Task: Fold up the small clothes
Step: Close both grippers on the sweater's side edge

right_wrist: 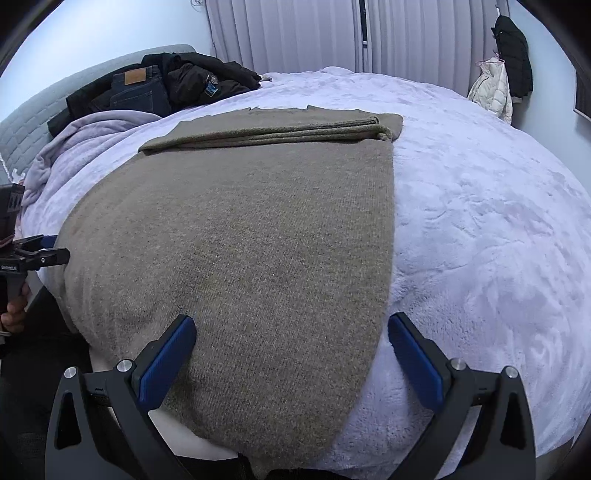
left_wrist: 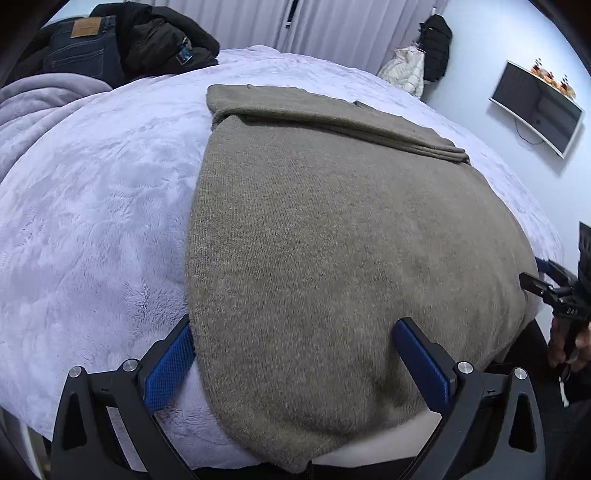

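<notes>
A brown knit sweater (left_wrist: 332,240) lies flat on the lavender bed cover (left_wrist: 92,221), its sleeves folded across the far end (left_wrist: 332,118). Its near hem hangs over the bed's front edge. My left gripper (left_wrist: 293,328) is open, its jaws astride the sweater's near left corner. My right gripper (right_wrist: 291,325) is open, its jaws astride the sweater's (right_wrist: 240,240) near right corner. Each gripper also shows at the edge of the other's view: the right gripper in the left wrist view (left_wrist: 550,284), the left gripper in the right wrist view (right_wrist: 40,254).
Dark jeans and a black jacket (right_wrist: 159,85) are piled at the bed's far left beside a bunched lavender blanket (right_wrist: 81,136). Curtains (right_wrist: 295,33) hang behind. Coats (right_wrist: 498,74) hang on the right wall near a monitor (left_wrist: 535,107).
</notes>
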`<state>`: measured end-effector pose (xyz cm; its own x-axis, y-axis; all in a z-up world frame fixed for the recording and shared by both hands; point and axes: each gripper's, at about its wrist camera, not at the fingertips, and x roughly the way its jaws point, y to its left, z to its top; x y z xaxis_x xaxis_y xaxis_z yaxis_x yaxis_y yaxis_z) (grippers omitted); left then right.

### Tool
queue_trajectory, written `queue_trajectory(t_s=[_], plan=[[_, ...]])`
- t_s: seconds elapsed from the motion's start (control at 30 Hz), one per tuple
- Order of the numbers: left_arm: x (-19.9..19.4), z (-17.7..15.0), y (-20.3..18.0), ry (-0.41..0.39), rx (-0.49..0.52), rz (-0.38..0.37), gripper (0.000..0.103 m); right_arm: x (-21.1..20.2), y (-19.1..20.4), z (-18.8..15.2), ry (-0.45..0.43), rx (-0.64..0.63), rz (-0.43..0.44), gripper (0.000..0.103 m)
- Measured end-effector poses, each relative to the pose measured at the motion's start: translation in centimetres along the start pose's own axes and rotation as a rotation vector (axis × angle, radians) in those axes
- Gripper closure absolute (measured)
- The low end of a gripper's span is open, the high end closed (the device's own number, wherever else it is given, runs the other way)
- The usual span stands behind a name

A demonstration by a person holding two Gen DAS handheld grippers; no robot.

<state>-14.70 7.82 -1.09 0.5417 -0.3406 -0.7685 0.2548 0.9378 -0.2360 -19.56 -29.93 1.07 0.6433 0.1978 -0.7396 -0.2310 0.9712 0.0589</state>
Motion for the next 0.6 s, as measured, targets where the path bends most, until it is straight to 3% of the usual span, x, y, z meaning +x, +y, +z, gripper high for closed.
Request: queue_trajectory(t_s=[0.13,0.2,0.33,0.4,0.47,0.5,0.57,0.6], plan=[[0.0,-0.7,-1.1,-0.014,0.043,0.031,0.001,-0.6,0.8,0.3,-0.023,-0.010,-0.011,0.035],[0.1,-1.5,-1.6,-0.015,0.094,0.060,0.000,-0.9,0.7,-0.1,-0.018,-0.027,0.003,0.036],[0.4,-0.9,-1.5,-0.010,0.071,0.062,0.001,-1.3,-1.1,-1.0,-0.029,0.022,0.084,0.036],[0.1,-0.7,-1.6,-0.028,0.069,0.074,0.016,-1.1,-1.3,-0.8,-0.031,0.036,0.086,0.046],[-0.6,-0.5,-1.6,-0.044,0.067,0.081,0.044,-1.2,-1.0,-0.6,-0.036,0.040,0.102,0.068],[-0.8,-0.3,-1.5,-0.046,0.062,0.080,0.052,-1.2,-1.0,-0.5,-0.031,0.052,0.136,0.087],[-1.1,0.3,-1.2,-0.036,0.046,0.054,0.081,-1.2,-1.0,-0.2,-0.027,0.070,0.151,0.088],[-1.2,0.6,-1.0,-0.026,0.033,0.027,0.084,-1.3,-1.0,0.0,-0.028,0.070,0.156,0.088]])
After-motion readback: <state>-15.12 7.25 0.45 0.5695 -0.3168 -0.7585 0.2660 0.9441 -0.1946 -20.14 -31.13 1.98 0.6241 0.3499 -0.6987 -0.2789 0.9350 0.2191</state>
